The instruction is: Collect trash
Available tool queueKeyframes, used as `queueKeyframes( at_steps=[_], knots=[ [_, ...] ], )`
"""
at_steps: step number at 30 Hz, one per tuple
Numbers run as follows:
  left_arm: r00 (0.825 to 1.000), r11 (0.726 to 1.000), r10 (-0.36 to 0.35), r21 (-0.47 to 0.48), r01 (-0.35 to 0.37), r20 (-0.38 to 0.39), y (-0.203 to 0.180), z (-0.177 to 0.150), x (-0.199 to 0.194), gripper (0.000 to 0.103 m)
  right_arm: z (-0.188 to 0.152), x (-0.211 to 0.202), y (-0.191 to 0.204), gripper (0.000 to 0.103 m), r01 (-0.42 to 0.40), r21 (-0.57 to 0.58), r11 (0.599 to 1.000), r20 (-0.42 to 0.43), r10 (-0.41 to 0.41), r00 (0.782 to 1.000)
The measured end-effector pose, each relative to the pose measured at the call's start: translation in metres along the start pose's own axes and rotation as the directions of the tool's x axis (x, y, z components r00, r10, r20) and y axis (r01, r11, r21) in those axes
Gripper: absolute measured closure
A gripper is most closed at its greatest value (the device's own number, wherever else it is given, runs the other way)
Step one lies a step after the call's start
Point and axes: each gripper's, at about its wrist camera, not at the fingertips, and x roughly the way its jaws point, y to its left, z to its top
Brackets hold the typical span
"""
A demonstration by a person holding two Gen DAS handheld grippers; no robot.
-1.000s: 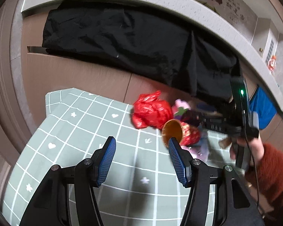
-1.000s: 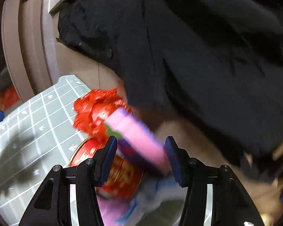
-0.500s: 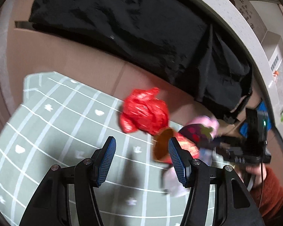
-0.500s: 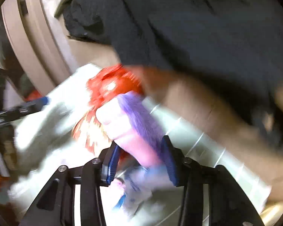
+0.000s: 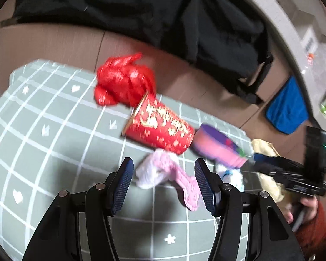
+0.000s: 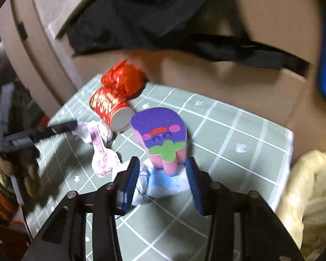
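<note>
Left claw (image 5: 163, 182), jaws wide & empty, is facing pink wrapper (image 5: 163, 171) lying lengthwise btwn them; right claw (image 6: 163, 182) wide around sponge (image 6: 160, 134).

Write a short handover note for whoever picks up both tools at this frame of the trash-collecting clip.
Left tool: open, empty, poised around the pink-white crumpled wrapper on the green grid mat.
Right tool: open, holding nothing; the purple-pink sponge and a blue-white crumpled scrap lie between its fingers.
Other items: the red paper cup lies on its side mid-mat, mouth toward the crumpled red foil wrapper beside it.
Done: nothing appears collected; everything lies on the mat, and no bin is visible.
Left: close on the wrapper, then gather the scrap, cup and foil.
</note>
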Motion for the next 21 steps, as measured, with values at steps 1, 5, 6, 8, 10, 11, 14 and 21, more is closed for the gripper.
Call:
queueKeyframes(
  at_steps=[1, 5, 6, 8, 10, 11, 14, 21],
  knots=[
    [1.000, 0.999, 0.018, -0.028, -0.018, -0.006, -0.002, -0.004, 0.003, 0.044, -0.004, -0.010, -0.006, 0.059, 0.001, 0.021, 1.000, 0.028, -0.002, 1.000],
    [1.000, 0.995, 0.018, -0.099, -0.020, -0.020, -0.016, -0.017, 0.014, 0.044, -0.019, -0.040, -0.014, 0.056, 0.043, 0.072, 0.997, 0.115, -0.051, 0.992],
    [0.999, 0.994, 0.028, -0.105, -0.030, -0.017, -0.021, -0.019, 0.016, 0.044, -0.019, -0.043, -0.015, 0.056, 0.048, 0.080, 0.996, 0.129, -0.058, 0.990],
    [0.998, 0.991, 0.060, -0.121, -0.061, -0.012, -0.029, -0.020, 0.021, 0.044, -0.025, -0.048, -0.020, 0.055, 0.052, 0.100, 0.994, 0.147, -0.067, 0.987],
    [0.996, 0.983, 0.094, -0.160, -0.094, -0.010, -0.033, -0.020, 0.027, 0.044, -0.032, -0.054, -0.026, 0.055, 0.051, 0.122, 0.991, 0.152, -0.069, 0.986],
    [0.994, 0.978, 0.109, -0.179, -0.109, -0.006, -0.034, -0.021, 0.027, 0.044, -0.036, -0.054, -0.031, 0.055, 0.047, 0.138, 0.989, 0.153, -0.069, 0.986],
    [0.986, 0.967, 0.159, -0.209, -0.146, 0.047, -0.040, -0.028, 0.012, 0.045, -0.047, -0.058, -0.040, 0.055, 0.041, 0.175, 0.984, 0.163, -0.070, 0.984],
    [0.993, 0.993, 0.093, -0.084, -0.087, 0.078, -0.064, -0.042, -0.028, 0.045, -0.068, -0.066, -0.064, 0.053, 0.029, 0.251, 0.967, 0.175, -0.075, 0.982]
  ],
)
